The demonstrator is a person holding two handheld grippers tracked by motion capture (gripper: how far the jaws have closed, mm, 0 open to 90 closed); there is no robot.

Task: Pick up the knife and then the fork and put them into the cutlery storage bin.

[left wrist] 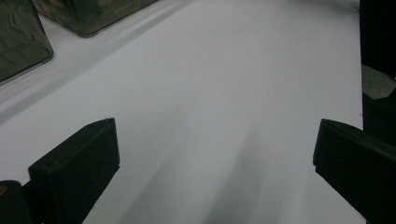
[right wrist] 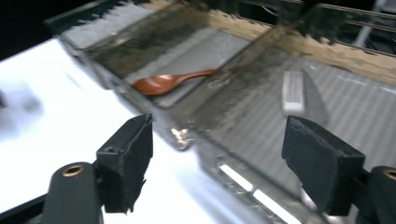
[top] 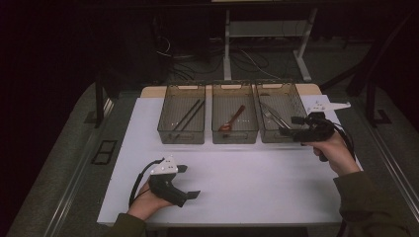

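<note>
Hovering right gripper (right wrist: 217, 163) open | right bin (top: 282, 96) | fork (top: 274, 117) inside

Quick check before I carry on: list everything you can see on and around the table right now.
bins: three, clear smoky plastic, side by side at the table's far edge
chopsticks: one pair, dark, in the left bin
spoon: one, reddish-brown wood, in the middle bin
metal utensils: silver, number unclear, in the right bin
table: one, white top
left gripper: black, jaws open, over the table's near left
right gripper: black, jaws open with nothing between, at the right bin
</note>
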